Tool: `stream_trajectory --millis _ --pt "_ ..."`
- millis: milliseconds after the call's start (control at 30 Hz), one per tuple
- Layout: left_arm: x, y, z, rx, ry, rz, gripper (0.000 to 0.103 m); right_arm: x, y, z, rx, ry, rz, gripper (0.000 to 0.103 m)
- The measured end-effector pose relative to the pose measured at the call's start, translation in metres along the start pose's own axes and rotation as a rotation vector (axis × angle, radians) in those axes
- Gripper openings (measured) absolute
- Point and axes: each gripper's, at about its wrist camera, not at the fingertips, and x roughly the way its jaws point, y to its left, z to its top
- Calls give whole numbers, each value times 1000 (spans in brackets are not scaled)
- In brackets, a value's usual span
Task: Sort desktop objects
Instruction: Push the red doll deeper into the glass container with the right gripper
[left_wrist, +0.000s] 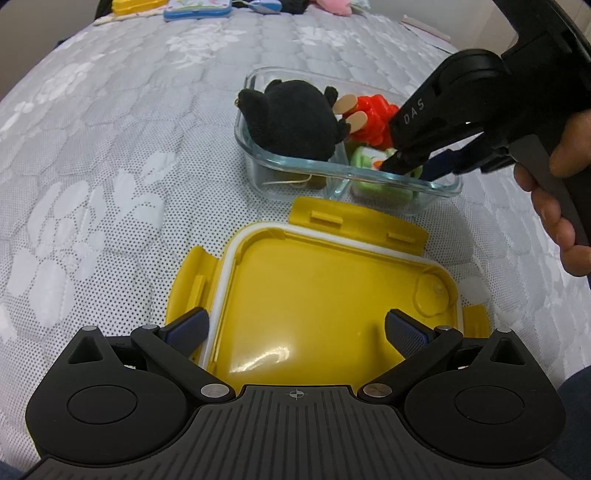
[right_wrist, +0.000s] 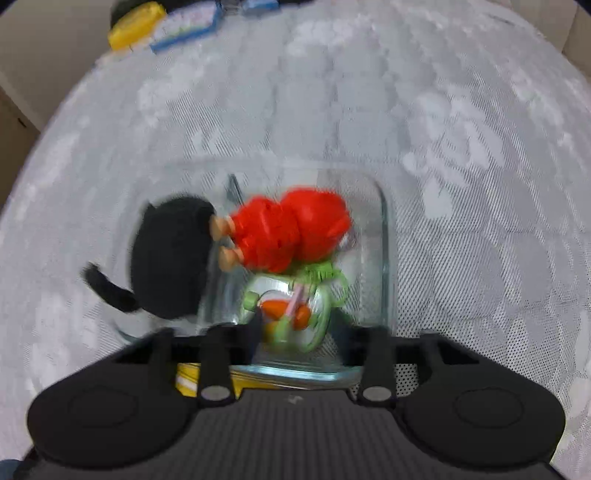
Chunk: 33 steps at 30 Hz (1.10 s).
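Under the right hand-held gripper (left_wrist: 413, 164), jaws nearly closed, nothing visibly held, green toy (right_wrist: 291, 310) in glass box (right_wrist: 386, 236) looks light, rigid; pinch its rim; left hand-held gripper (left_wrist: 295, 328) open.

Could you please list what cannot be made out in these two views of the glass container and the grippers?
- Right gripper fingertips: left wrist view, hidden among the toys in the glass container; right wrist view, motion blur.
- Green toy: both views, blurred or covered.
- Things under the black plush: covered.
- Far items: cropped.
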Motion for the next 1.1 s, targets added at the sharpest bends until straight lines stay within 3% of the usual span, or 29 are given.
stream_trajectory --millis 67,200,333,433,500,600,700,900,1000,1067,1100 --pt "-1 1 0 -9 -2 -5 103 -12 5 -2 -97 -51 -37 14" --pt "1 -1 1 -3 2 3 103 -46 6 -5 -205 -134 -105 14" --pt "0 -3 -1 10 2 11 103 -43 1 -4 -178 -97 -78 14" --pt "-1 0 -1 -7 -1 -1 103 -32 -6 -5 -90 -54 -20 18" --pt "-2 1 -1 -13 0 -4 103 -40 -10 -4 -63 -104 5 22" --pt "-1 -1 0 -3 2 5 103 -58 2 -5 -208 -224 -81 30" --pt "-1 -3 -1 8 3 13 103 -53 24 -9 -396 -281 -188 32" --pt "0 -1 -1 3 0 8 103 -8 54 -10 -583 -282 -318 46" --pt "1 -3 -1 12 3 13 103 5 62 -11 -632 -293 -333 50" --pt "2 -5 -1 21 4 18 103 9 64 -13 -644 -304 -324 45" --pt "2 -5 -1 24 5 20 103 11 64 -14 -650 -300 -311 34"
